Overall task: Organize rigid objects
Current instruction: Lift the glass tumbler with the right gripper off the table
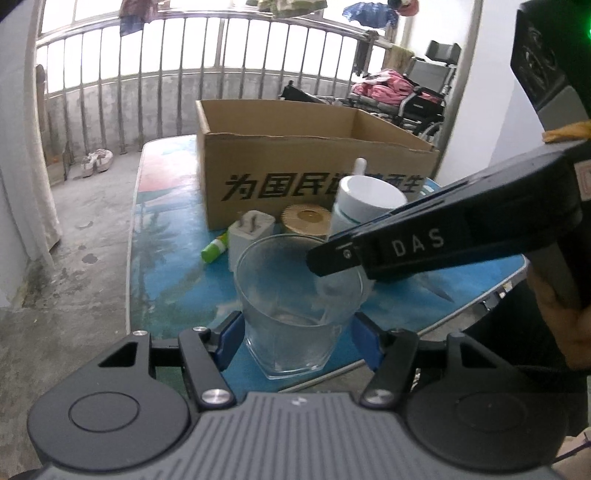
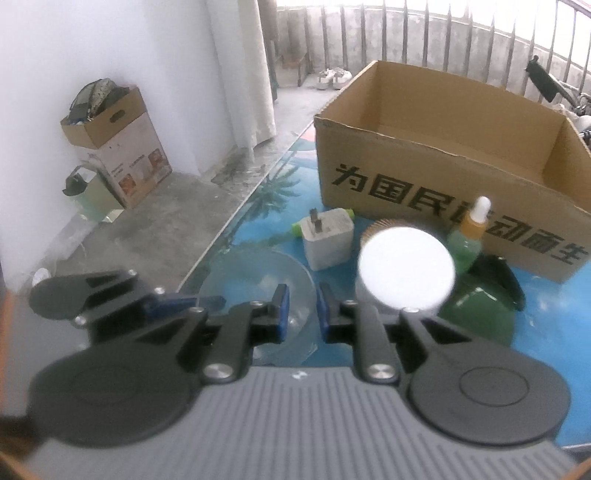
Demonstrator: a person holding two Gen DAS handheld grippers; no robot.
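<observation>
Clear glass tumbler in front of cardboard box, at table's near edge. Left gripper spread, pads flanking tumbler base; contact unclear. Right gripper narrowly parted over rim, pinching nothing. Risk: right tip clips rim, tumbler tips off edge; glass slips from pads.

Looks like a home balcony: bare concrete floor, metal railing, laundry hung overhead, shoes by the wall (a wheelchair parked behind).
</observation>
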